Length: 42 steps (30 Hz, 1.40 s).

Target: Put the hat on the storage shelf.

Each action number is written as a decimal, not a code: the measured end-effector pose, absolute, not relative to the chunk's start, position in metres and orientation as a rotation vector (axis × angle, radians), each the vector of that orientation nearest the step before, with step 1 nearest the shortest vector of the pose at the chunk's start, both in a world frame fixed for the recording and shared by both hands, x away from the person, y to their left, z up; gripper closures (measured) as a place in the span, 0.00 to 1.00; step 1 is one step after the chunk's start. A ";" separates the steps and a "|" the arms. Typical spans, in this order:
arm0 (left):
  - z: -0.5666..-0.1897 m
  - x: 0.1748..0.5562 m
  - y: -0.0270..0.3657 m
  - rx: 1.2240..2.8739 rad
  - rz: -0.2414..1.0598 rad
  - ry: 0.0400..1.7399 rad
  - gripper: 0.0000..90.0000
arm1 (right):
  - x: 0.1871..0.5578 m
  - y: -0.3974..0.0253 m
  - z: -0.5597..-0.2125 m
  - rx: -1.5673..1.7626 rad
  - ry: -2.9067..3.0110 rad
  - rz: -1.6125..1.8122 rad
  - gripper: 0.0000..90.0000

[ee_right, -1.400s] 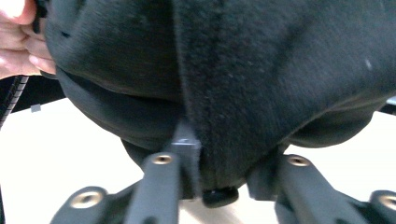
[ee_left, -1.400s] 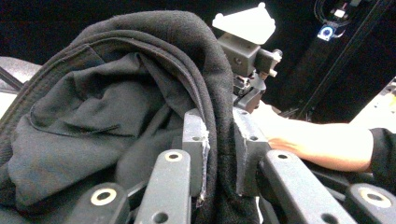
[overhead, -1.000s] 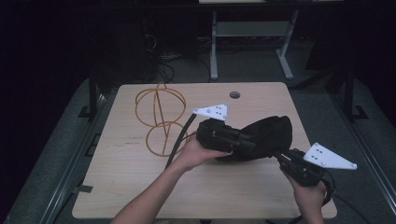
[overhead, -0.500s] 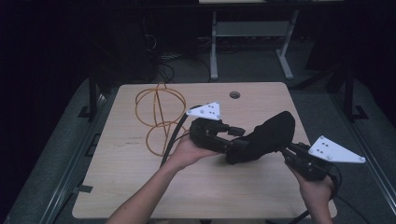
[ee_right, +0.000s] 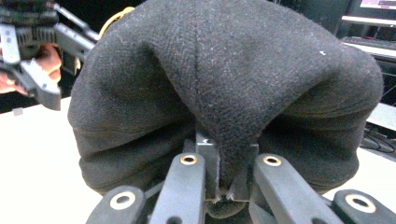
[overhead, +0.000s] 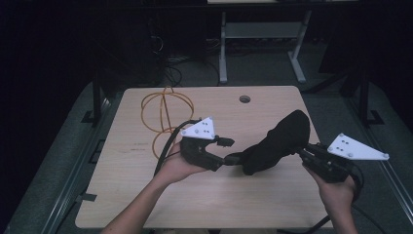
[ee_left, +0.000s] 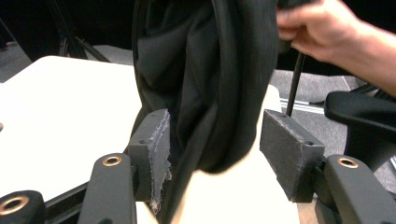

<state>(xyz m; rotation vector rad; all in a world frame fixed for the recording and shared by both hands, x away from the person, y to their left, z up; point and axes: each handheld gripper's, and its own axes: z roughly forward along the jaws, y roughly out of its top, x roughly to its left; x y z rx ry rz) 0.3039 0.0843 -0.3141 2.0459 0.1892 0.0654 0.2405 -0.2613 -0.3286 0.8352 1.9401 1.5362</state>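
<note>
The right gripper (ee_right: 219,186) has its fingers clenched on a pinched fold of the soft black knitted wool hat (ee_right: 219,84), holding it up off the pale wooden desk (overhead: 146,204). In the high view the hat (overhead: 280,141) hangs between the two grippers, sagging from the right gripper (overhead: 304,153) towards the left gripper (overhead: 229,151). The left gripper (ee_left: 215,154) has its fingers spread apart, released, with the hat's hanging folds (ee_left: 205,84) between them but not squeezed (one pad carries frayed fabric).

The hat looks light, limp and grippy rather than slippery; it will droop and bunch, so a doubled edge or rim fold seems the best hold.

Beyond the hat, on its far left, an orange wire sphere frame (overhead: 165,114) stands on the desk, well apart from it.
</note>
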 end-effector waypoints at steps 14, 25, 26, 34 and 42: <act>-0.338 0.290 0.117 2.095 0.134 0.231 0.43 | 0.251 -0.265 -0.306 0.842 1.963 1.514 0.95; -0.365 0.277 0.136 2.136 0.160 0.254 0.41 | 0.261 -0.256 -0.286 0.813 1.991 1.487 0.95; -0.367 0.276 0.137 2.142 0.161 0.257 0.41 | 0.263 -0.254 -0.284 0.810 1.995 1.482 0.95; -0.391 0.270 0.145 2.149 0.156 0.283 0.40 | 0.275 -0.234 -0.266 0.767 2.028 1.475 0.95; -0.399 0.268 0.148 2.166 0.184 0.280 0.39 | 0.287 -0.211 -0.255 0.720 2.059 1.491 0.95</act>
